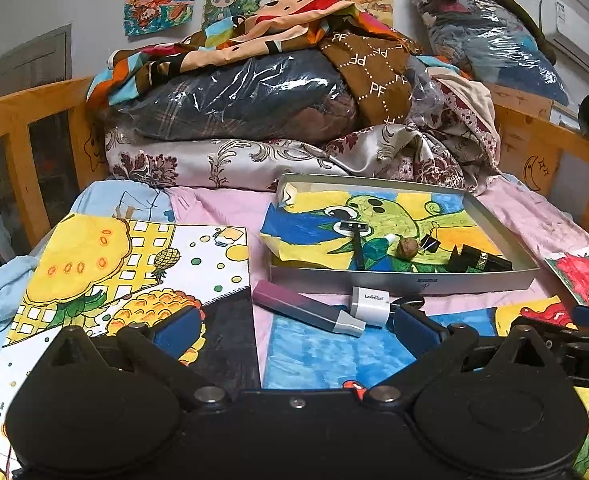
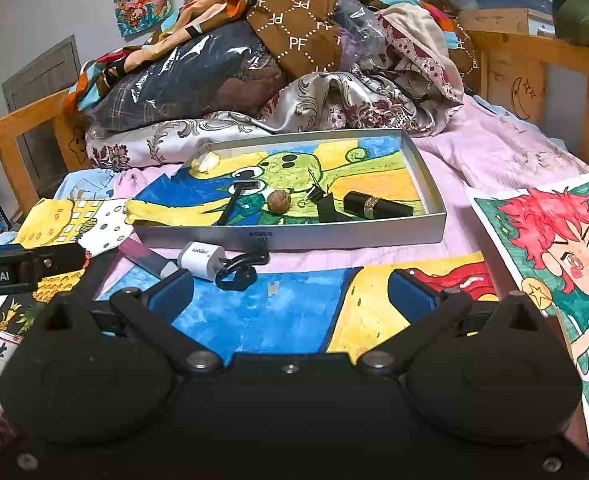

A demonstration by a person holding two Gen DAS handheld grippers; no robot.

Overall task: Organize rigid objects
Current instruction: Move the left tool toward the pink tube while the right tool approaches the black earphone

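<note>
A shallow grey box lies on the bed. Inside it are a razor, a walnut, a black binder clip and a black tube with a gold band. In front of the box lie a purple-and-grey stick, a white charger and a black ring-shaped piece. My left gripper is open just short of the stick and charger. My right gripper is open, empty, over a drawing.
Coloured drawings cover the pink sheet. A heap of bedding and bagged clothes fills the head of the bed. Wooden rails run along both sides. The other gripper shows at each view's edge.
</note>
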